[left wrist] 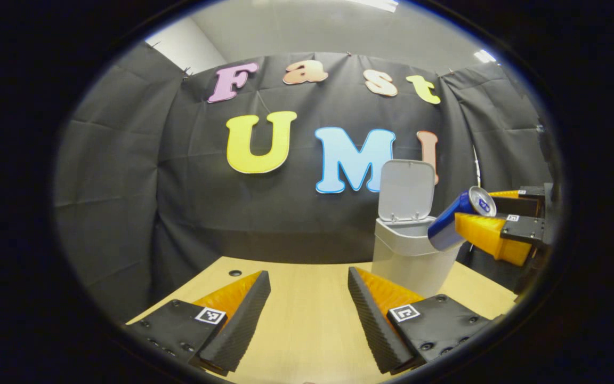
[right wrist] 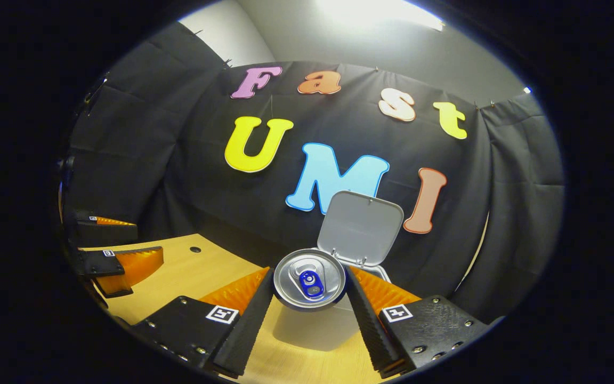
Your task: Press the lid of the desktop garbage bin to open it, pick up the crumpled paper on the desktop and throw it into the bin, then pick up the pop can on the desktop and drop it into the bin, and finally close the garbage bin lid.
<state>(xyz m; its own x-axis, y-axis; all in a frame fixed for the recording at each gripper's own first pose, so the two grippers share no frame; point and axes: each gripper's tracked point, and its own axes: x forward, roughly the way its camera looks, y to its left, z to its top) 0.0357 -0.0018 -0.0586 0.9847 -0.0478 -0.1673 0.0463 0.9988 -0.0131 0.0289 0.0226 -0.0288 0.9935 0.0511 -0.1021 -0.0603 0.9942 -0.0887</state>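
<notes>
While lid [left wrist: 406, 190] stands up, right tongs [right wrist: 309, 290] clamping pop can [right wrist: 310, 279] tilted over bin [left wrist: 408, 256] for dropping; left tongs [left wrist: 309, 304] wide above worktop [left wrist: 307, 330], clear.

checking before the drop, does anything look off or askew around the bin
Nothing stands out. The garbage bin stands upright on the desk with its lid flipped open. The right gripper holds the pop can tilted at the bin's opening. The left gripper is open.

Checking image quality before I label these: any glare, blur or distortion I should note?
Right gripper view: ceiling light blown out, pop can sharp between the fingers. Left gripper view: evenly lit, fisheye bends the table edge, bin crisp.
</notes>
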